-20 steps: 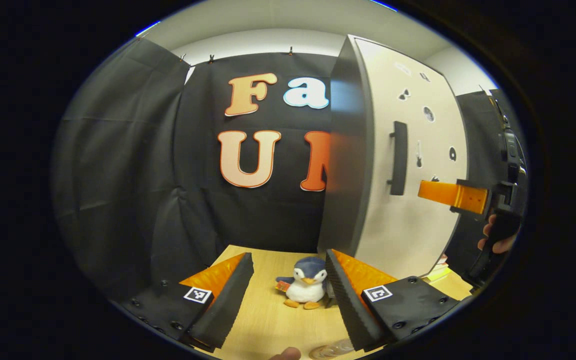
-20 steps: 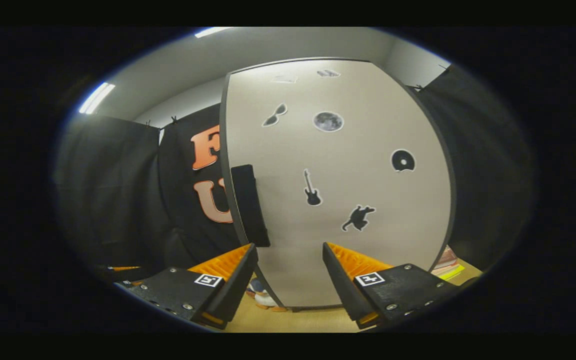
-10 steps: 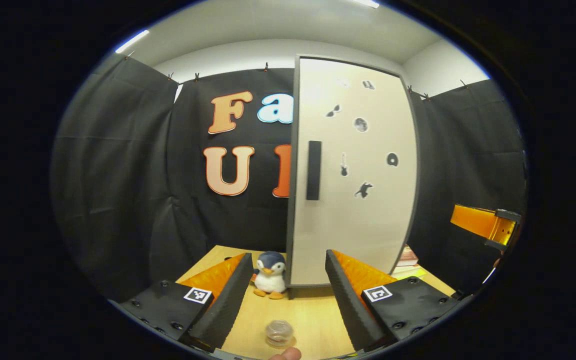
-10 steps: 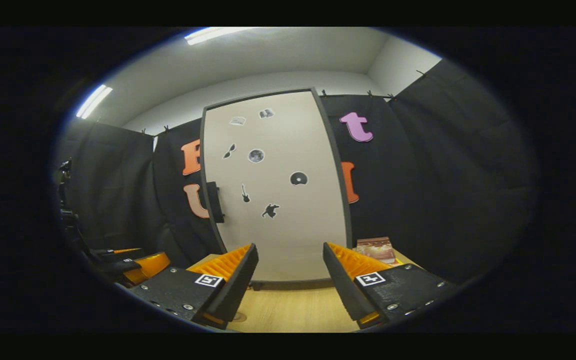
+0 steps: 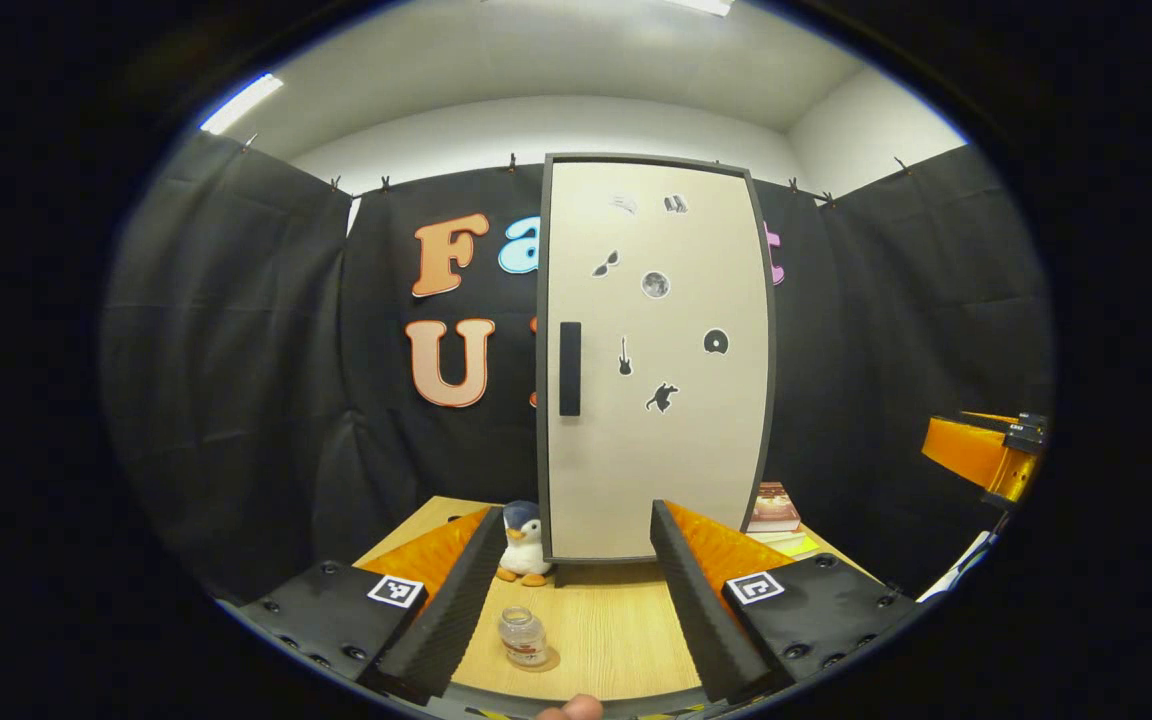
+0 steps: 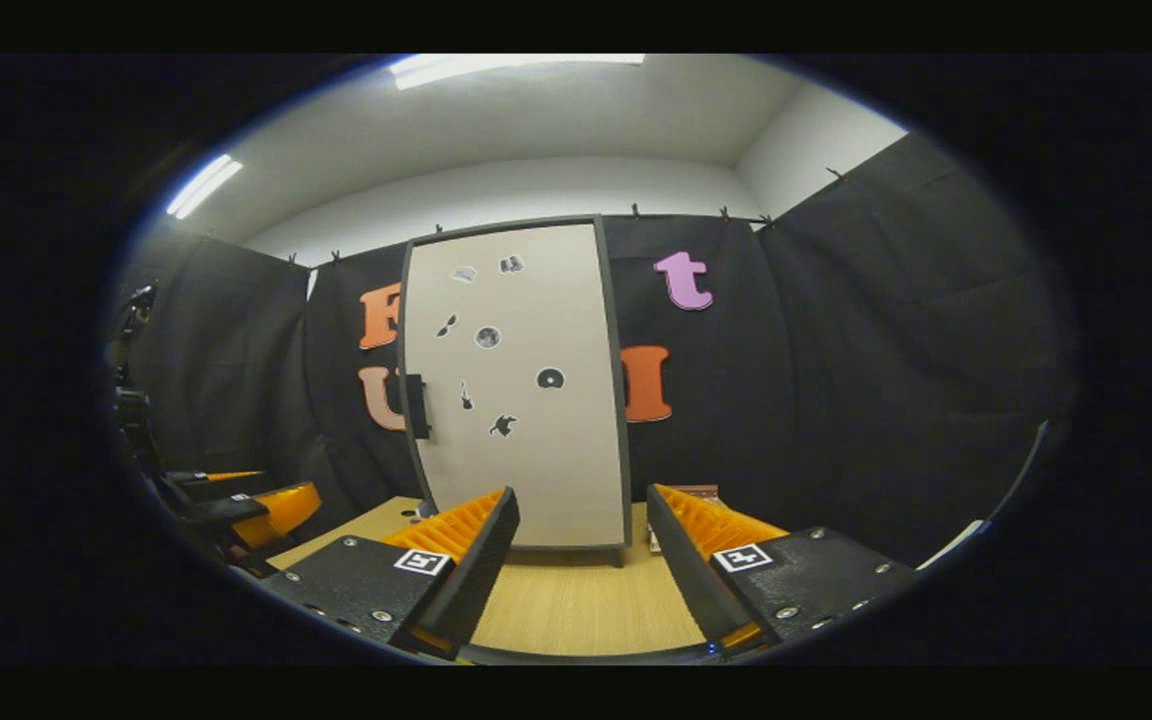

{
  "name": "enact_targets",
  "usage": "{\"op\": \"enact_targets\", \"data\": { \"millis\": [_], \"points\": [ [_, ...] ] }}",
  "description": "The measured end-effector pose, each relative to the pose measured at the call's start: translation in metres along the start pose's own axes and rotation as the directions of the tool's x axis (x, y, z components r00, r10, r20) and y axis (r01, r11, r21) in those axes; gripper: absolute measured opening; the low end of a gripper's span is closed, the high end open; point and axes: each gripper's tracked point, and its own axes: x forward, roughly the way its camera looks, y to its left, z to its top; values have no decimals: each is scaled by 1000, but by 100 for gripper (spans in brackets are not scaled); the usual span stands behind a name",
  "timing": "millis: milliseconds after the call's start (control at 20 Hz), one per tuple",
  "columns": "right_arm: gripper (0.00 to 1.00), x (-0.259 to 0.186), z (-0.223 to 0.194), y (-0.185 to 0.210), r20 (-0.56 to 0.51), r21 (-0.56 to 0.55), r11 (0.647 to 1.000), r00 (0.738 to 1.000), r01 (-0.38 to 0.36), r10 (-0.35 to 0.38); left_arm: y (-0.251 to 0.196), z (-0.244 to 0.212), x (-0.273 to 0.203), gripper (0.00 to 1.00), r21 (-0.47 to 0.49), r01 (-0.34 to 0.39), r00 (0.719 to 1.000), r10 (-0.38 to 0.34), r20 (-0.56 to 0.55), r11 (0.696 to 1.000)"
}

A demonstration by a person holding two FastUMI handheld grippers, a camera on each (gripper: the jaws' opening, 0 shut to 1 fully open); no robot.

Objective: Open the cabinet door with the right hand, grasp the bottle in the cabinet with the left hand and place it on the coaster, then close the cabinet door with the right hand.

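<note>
Two tools stand with their fingers wide apart, holding nothing: the left tool (image 5: 568, 590) at the bottom of the left gripper view, the right tool (image 6: 576, 560) at the bottom of the right gripper view. Between the left tool's ribbed fingers a small clear bottle (image 5: 523, 637) stands upright on a round coaster (image 5: 539, 659) on the pale wooden worktop (image 5: 606, 625). At centre frame the tall, flat cabinet door (image 5: 656, 360) is shut, dotted with stickers, with a dark bar handle (image 5: 570, 368). A plush penguin (image 5: 522, 543) sits at its lower left corner, stacked books (image 5: 774, 510) at its lower right.
</note>
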Motion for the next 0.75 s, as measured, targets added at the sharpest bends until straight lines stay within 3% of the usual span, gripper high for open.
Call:
{"op": "enact_targets", "data": {
  "millis": [250, 300, 350, 750],
  "points": [
    [81, 1, -6, 22, -18, -3, 1000, 1000, -11, 11, 22, 6, -14, 94, 4, -32, 999, 32, 12, 999],
    [84, 1, -9, 26, -28, -4, 1000, 1000, -14, 14, 26, 6, -14, 94, 0, -34, 999, 34, 12, 999],
    [81, 1, -9, 29, -23, -14, 1000, 1000, -8, 8, 29, 3, -13, 93, -2, -35, 999, 35, 3, 999],
    [81, 3, -13, 45, -27, -15, 1000, 1000, 1, -1, 39, -1, -8, 94, -2, -17, 1000, 17, -10, 1000]
  ]
}}
